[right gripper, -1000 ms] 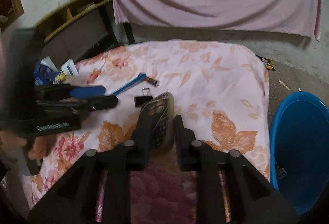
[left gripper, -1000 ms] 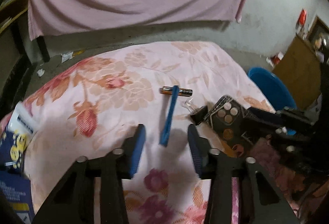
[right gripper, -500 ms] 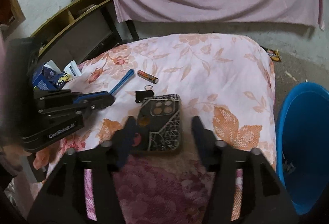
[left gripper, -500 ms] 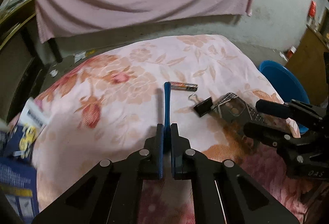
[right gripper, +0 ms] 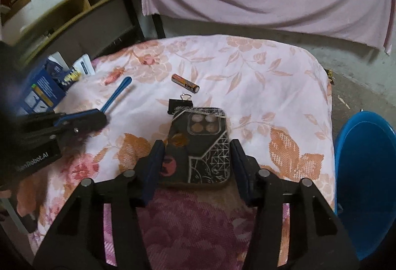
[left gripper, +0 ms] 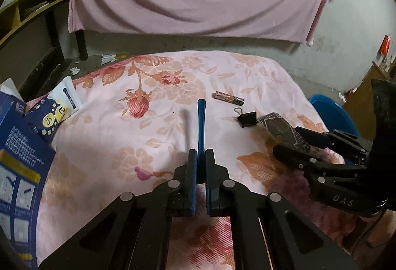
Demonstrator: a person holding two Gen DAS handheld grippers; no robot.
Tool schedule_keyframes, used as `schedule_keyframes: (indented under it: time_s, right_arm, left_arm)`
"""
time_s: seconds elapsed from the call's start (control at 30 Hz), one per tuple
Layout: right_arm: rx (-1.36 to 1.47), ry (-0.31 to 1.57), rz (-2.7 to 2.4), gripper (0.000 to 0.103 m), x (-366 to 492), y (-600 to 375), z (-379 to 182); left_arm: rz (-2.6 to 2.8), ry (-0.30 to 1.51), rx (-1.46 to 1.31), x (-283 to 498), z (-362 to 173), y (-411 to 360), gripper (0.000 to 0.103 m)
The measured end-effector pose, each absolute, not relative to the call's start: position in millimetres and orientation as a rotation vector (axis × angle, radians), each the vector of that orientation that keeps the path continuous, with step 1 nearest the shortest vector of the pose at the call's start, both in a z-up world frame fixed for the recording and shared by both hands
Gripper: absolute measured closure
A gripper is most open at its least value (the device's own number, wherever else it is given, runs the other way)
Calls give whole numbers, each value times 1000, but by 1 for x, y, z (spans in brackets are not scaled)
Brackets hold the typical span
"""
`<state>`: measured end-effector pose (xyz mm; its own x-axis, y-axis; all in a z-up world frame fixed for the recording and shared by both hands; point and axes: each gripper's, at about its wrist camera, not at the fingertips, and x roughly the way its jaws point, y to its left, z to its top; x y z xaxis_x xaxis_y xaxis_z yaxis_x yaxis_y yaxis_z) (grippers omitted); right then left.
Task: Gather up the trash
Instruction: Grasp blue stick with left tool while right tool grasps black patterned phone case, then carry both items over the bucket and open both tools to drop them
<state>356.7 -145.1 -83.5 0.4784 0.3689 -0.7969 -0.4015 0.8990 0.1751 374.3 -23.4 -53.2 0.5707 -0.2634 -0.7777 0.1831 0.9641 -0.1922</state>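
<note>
Since the earlier frames, the blue stick (left gripper: 201, 121) is clamped and raised by the left hand-held gripper (left gripper: 201, 158), a shadow being cast on the floral cloth (left gripper: 160, 86) at its 9 o'clock. In the left wrist view, the stick is held between the pads and points toward 12 o'clock. A battery (left gripper: 229, 98) and a black binder clip (left gripper: 246, 118) are seen at 1 o'clock, well apart from the stick. Blue boxes (left gripper: 19, 146) are seen at 9 o'clock.

In the right wrist view, the right hand-held gripper (right gripper: 195, 158) is spread, its jaws having just been closing, with the phone case (right gripper: 201, 146) lying flat on the table between them; contact with the pads cannot be told. The clip touches the case's far edge at 12 o'clock. A blue bin (right gripper: 366, 171) is seen at 3 o'clock beside the table.
</note>
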Motion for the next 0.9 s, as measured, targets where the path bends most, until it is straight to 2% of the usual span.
schedule_keyframes:
  time_s: [0.2, 0.5, 0.73, 0.9]
  right_arm:
    - [50, 810, 494, 25, 334, -169, -59]
    - [149, 468, 423, 25, 295, -220, -10]
    - [116, 199, 264, 25, 249, -263, 33]
    - [148, 109, 168, 25, 234, -293, 42]
  left_arm:
    - [-260, 764, -61, 352, -24, -35, 99]
    - [-314, 501, -52, 321, 33, -66, 99]
    - [-412, 344, 20, 300, 72, -116, 99]
    - [-478, 267, 73, 291, 89, -155, 99]
